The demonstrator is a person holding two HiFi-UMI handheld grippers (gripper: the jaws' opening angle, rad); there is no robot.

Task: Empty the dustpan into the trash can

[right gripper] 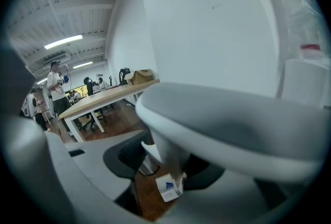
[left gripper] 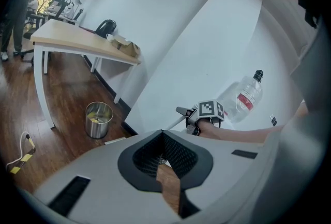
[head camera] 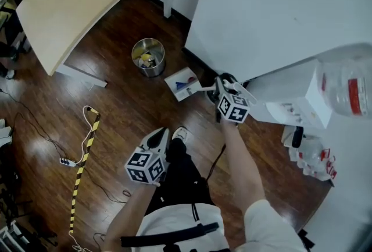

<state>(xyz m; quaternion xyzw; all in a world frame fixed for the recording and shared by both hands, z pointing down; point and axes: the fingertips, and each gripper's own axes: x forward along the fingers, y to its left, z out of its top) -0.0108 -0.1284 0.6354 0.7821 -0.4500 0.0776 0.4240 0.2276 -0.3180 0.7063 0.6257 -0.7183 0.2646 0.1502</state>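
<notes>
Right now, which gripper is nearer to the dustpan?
Right. The right gripper grips the dustpan by its handle, pan sticking out ahead of it. The left gripper is apart from it, nearer the person's body, jaws together and empty.

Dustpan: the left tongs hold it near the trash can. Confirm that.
Not right. The right tongs, not the left, hold the dustpan near the trash can. The head view shows it; the left tongs hold nothing.
</notes>
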